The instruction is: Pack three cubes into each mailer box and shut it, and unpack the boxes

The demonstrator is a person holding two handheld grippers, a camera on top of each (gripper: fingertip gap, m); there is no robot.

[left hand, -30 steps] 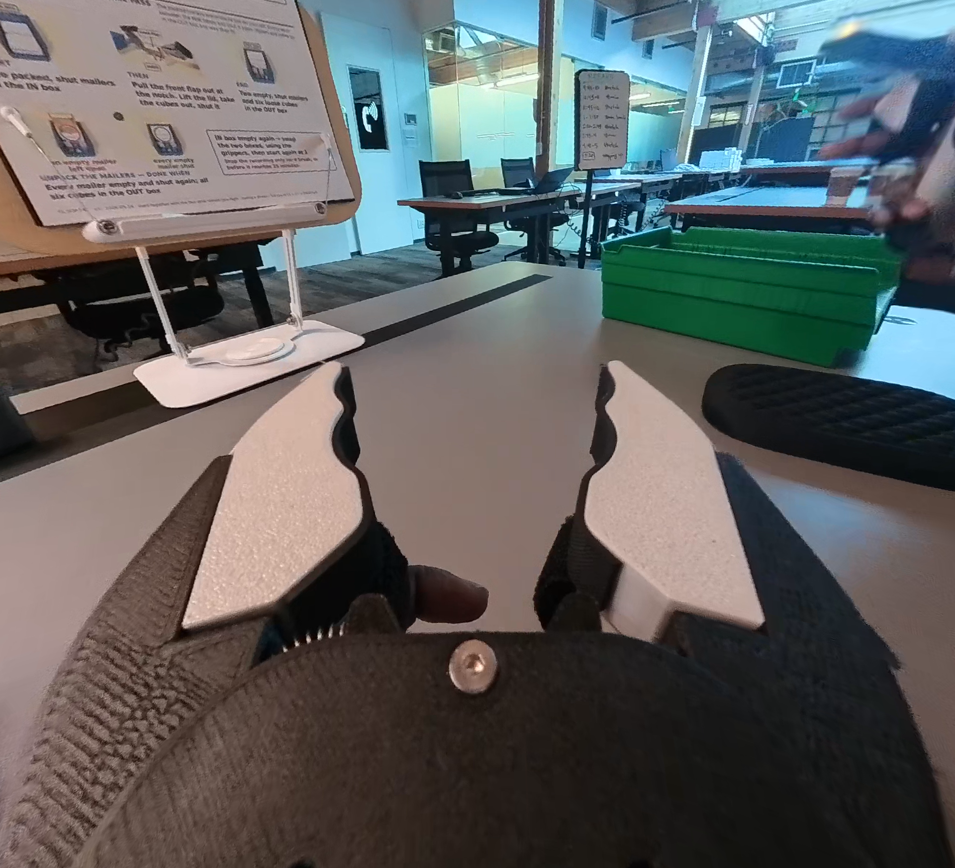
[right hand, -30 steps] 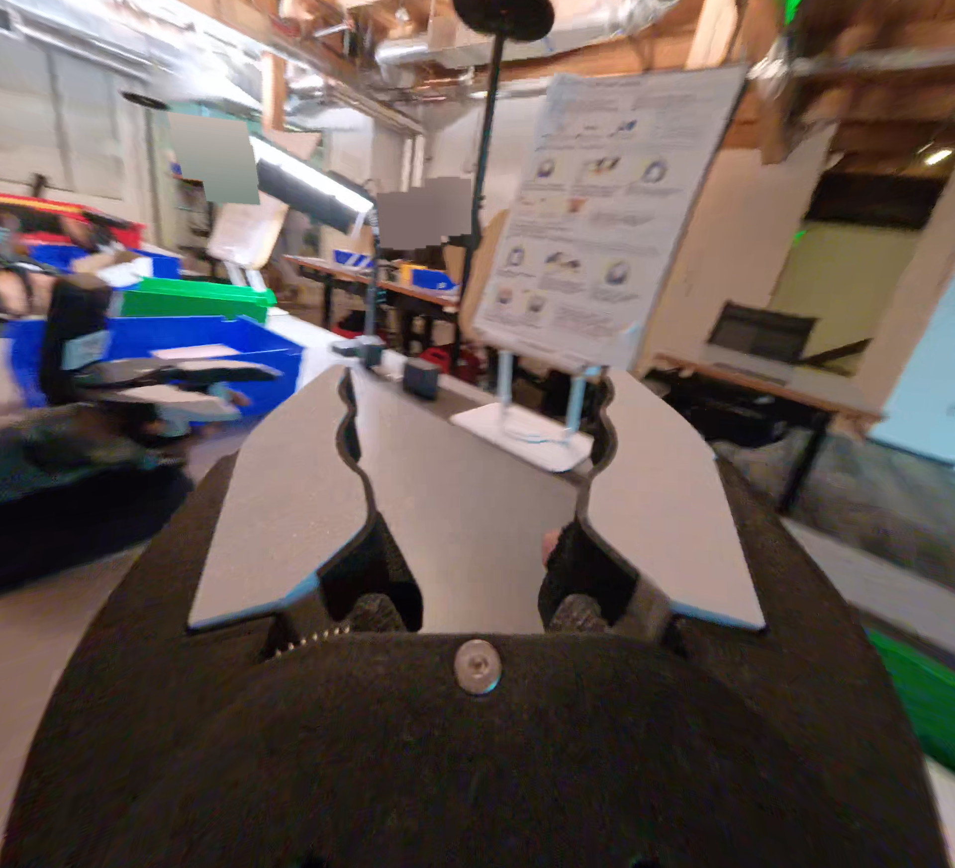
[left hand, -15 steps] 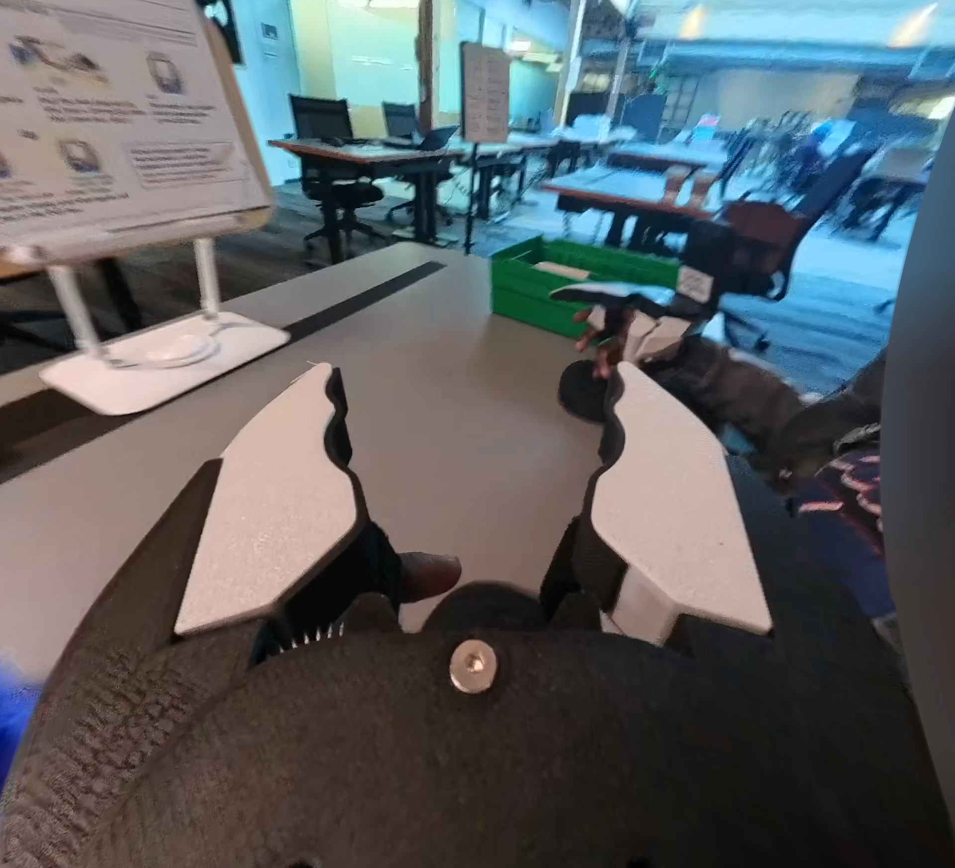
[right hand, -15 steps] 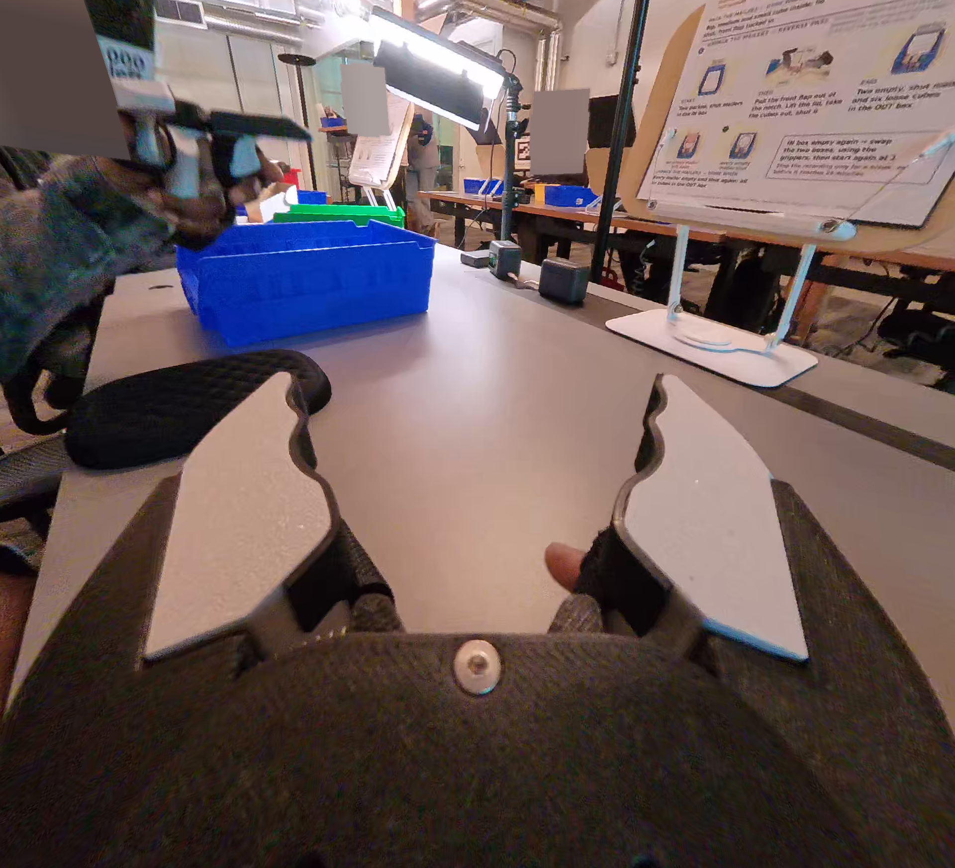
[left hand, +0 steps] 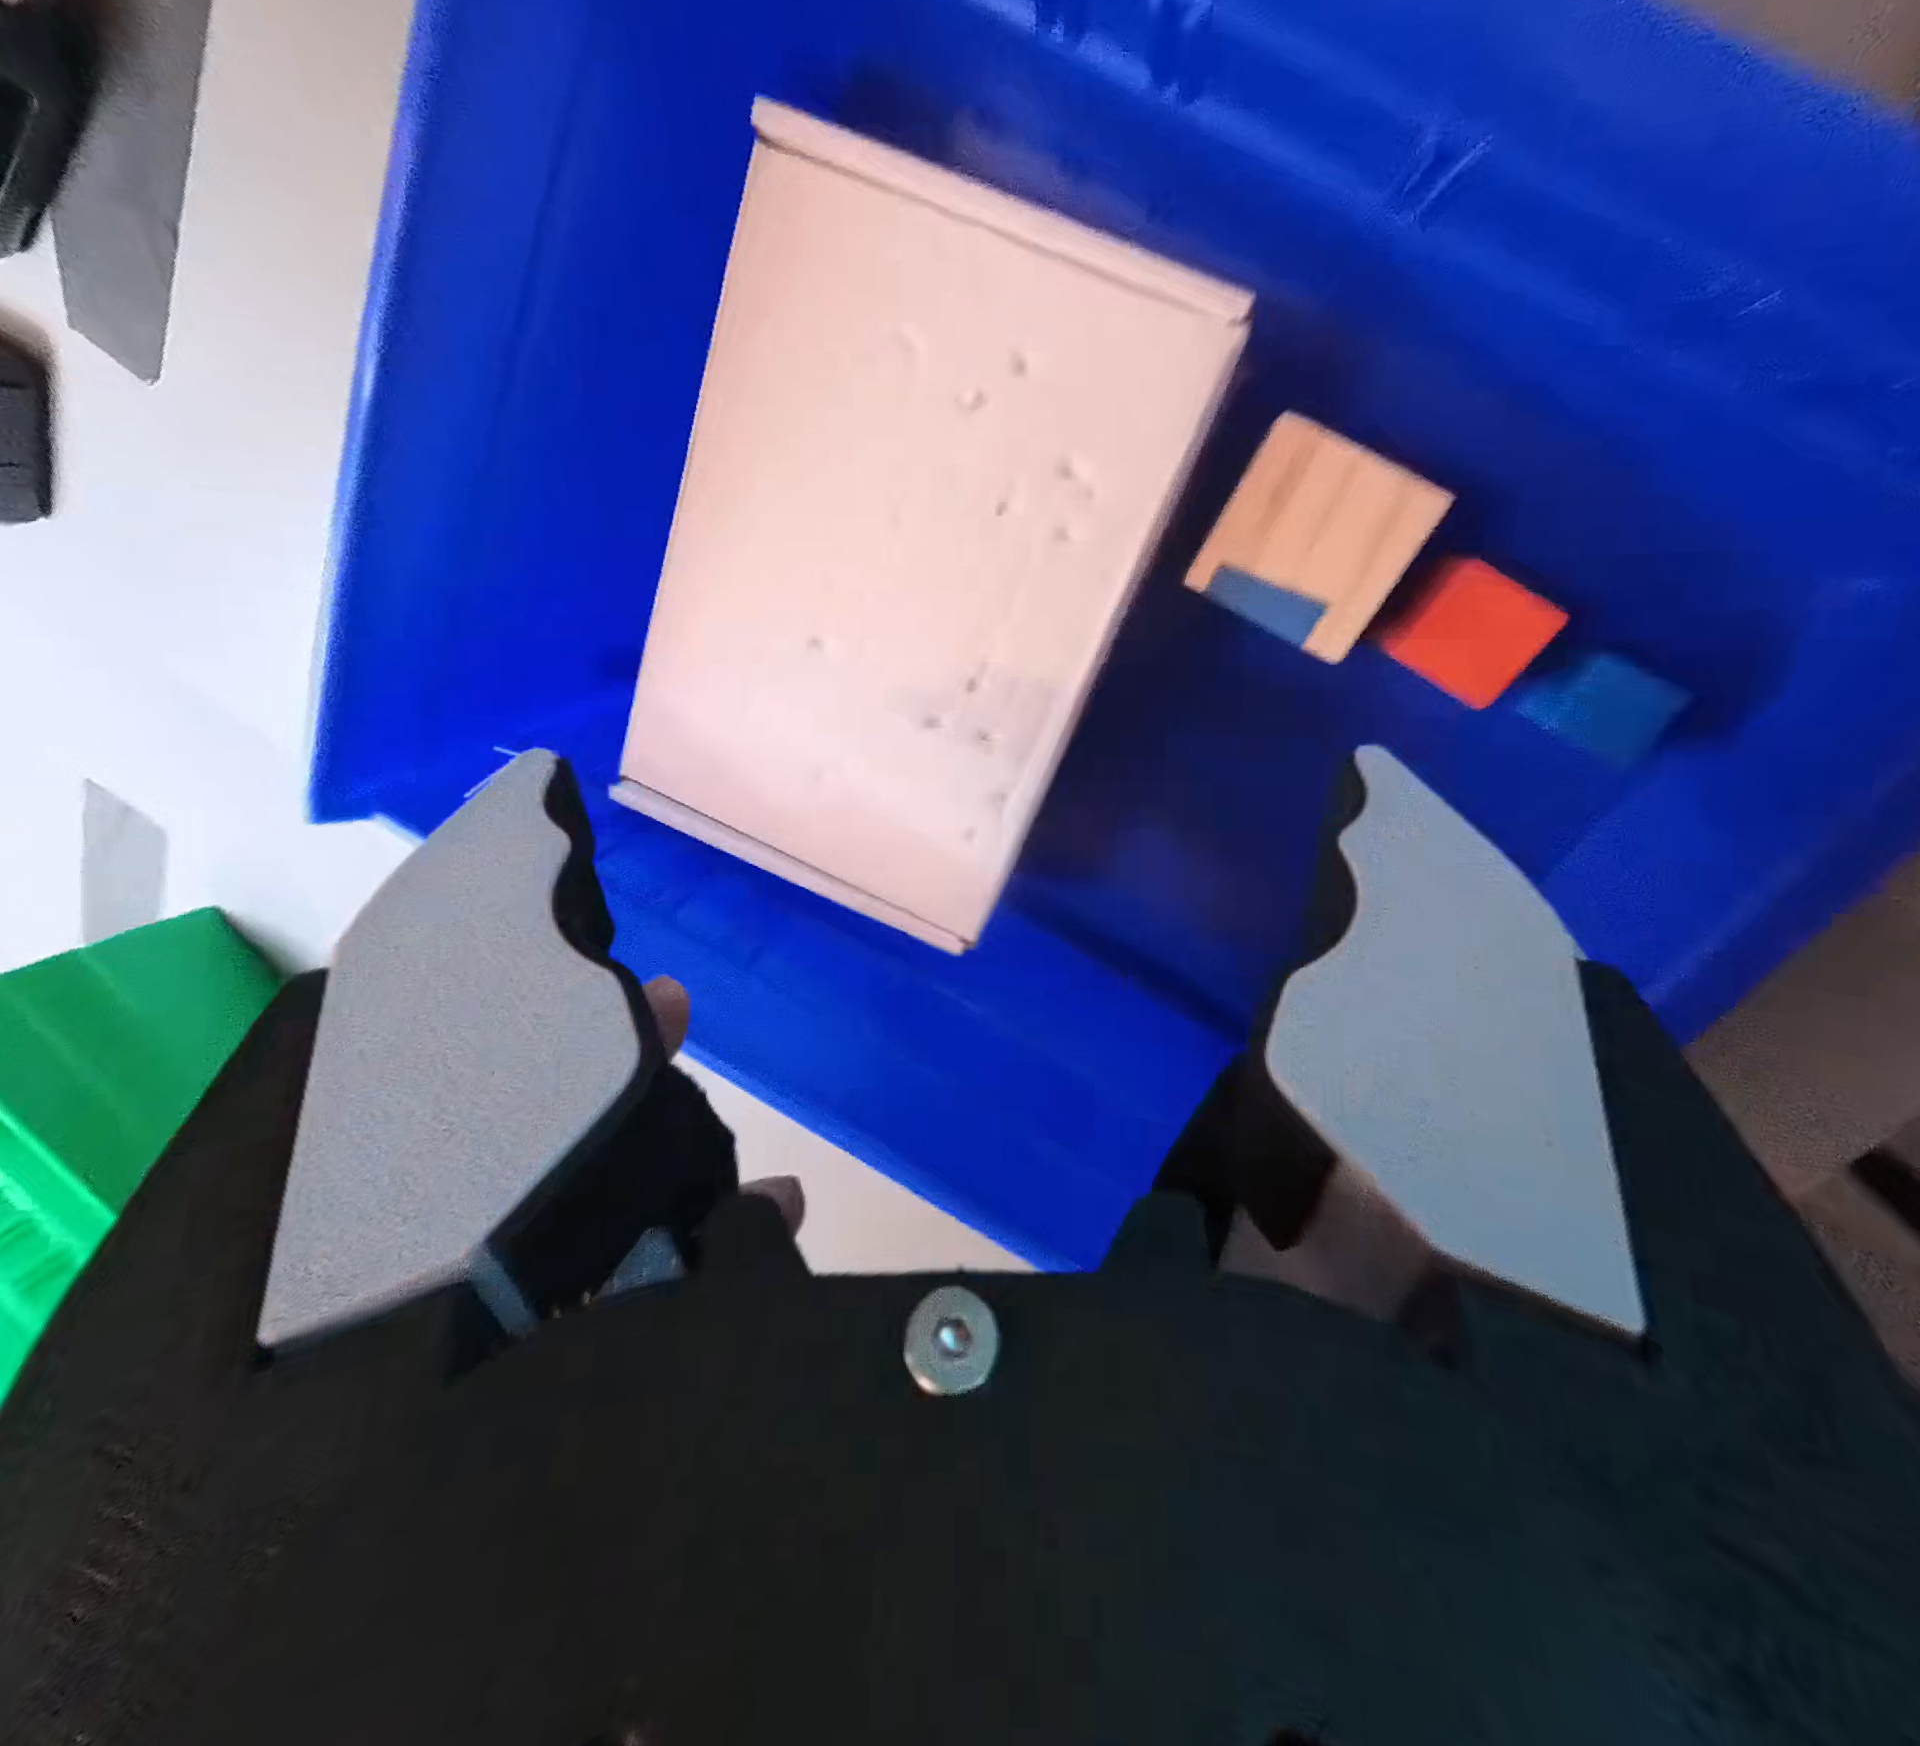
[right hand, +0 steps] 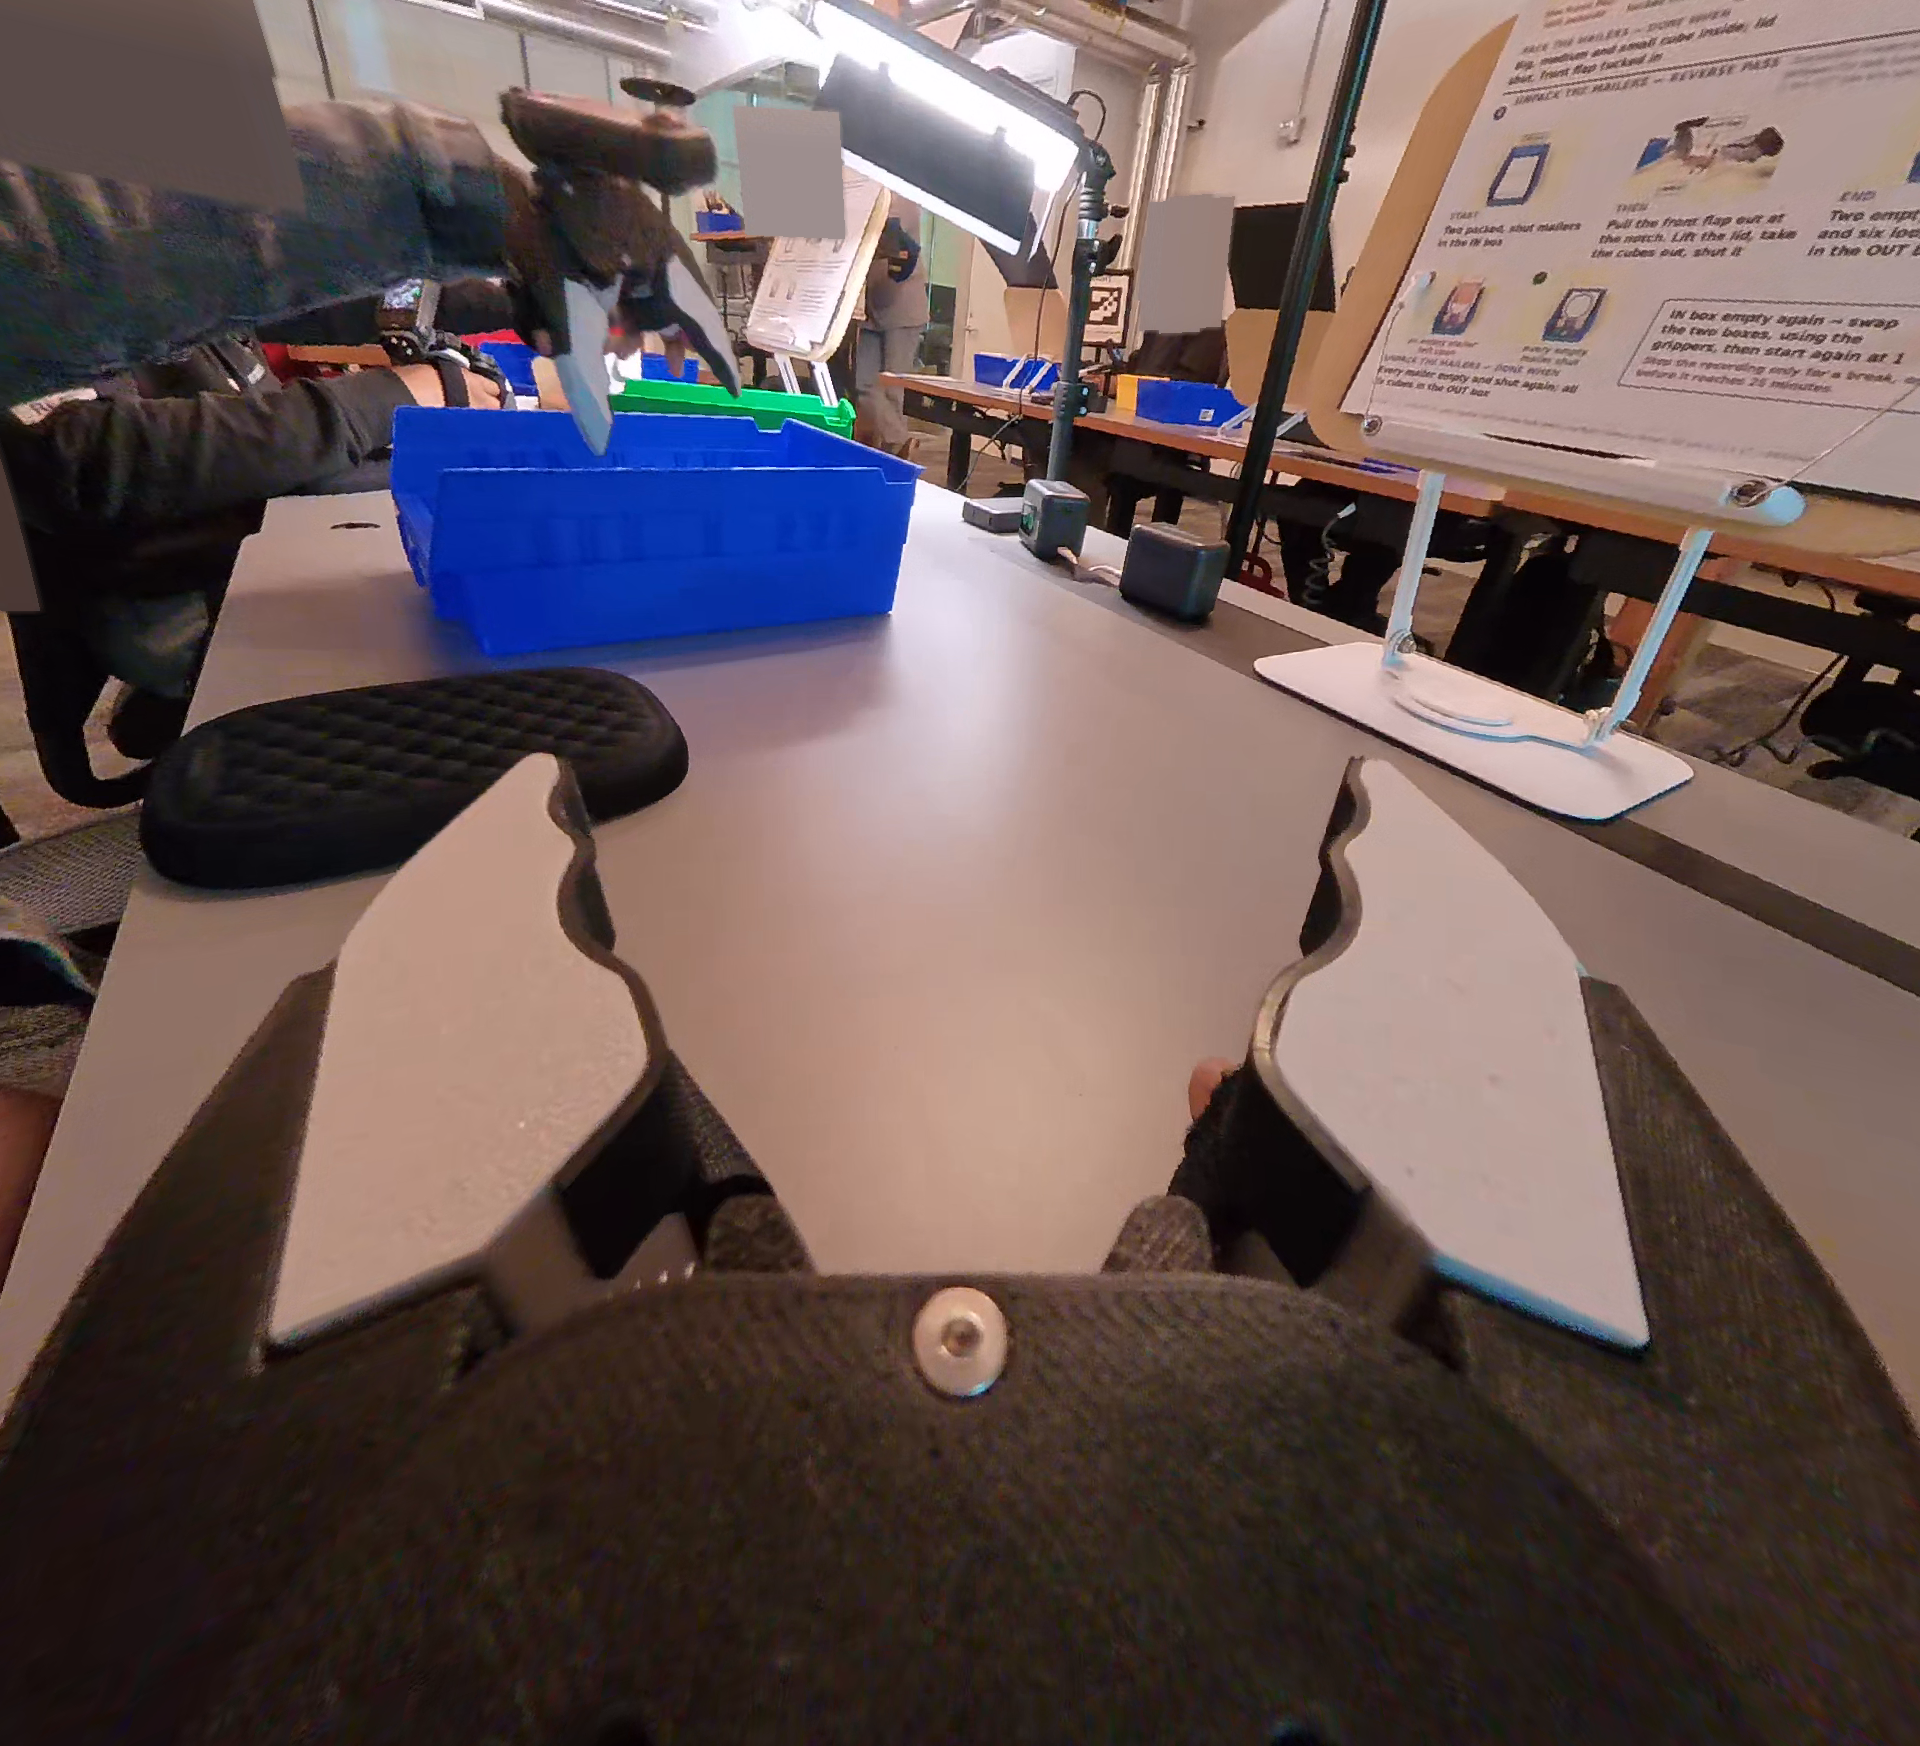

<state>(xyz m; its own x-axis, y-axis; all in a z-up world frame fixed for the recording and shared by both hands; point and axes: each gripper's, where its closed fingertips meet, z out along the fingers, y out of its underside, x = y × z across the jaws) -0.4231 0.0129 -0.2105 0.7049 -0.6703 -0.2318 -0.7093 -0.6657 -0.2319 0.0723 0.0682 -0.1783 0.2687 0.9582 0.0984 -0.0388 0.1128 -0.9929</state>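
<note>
In the left wrist view my left gripper [left hand: 951, 766] is open and empty, pointing down over a blue bin [left hand: 1507, 262]. In the bin lies a shut white mailer box [left hand: 914, 512]. Right of it are a wooden cube [left hand: 1330, 512], a red cube [left hand: 1470, 631] and two blue cubes [left hand: 1600, 704], one small one [left hand: 1262, 605] against the wooden cube. In the right wrist view my right gripper [right hand: 951, 771] is open and empty, low over the grey table [right hand: 987, 823]. The left gripper [right hand: 655, 387] shows there above the blue bin [right hand: 665, 533].
A black padded rest [right hand: 405, 771] lies on the table left of the right gripper. An instruction board on a white stand [right hand: 1475, 720] is at the right. A green bin [left hand: 94, 1052] sits beside the blue one. Small black devices [right hand: 1164, 569] and a lamp pole stand behind. About 50 cm separates my left fingertips from my right. Measured from the fingertips, the red cube [left hand: 1470, 631] is 7 cm or so from the left gripper and 40 cm from the right.
My left gripper has swung from facing across the table to pointing down over the blue bin and has opened wider. My right gripper has opened a little wider and sits low over the table.
</note>
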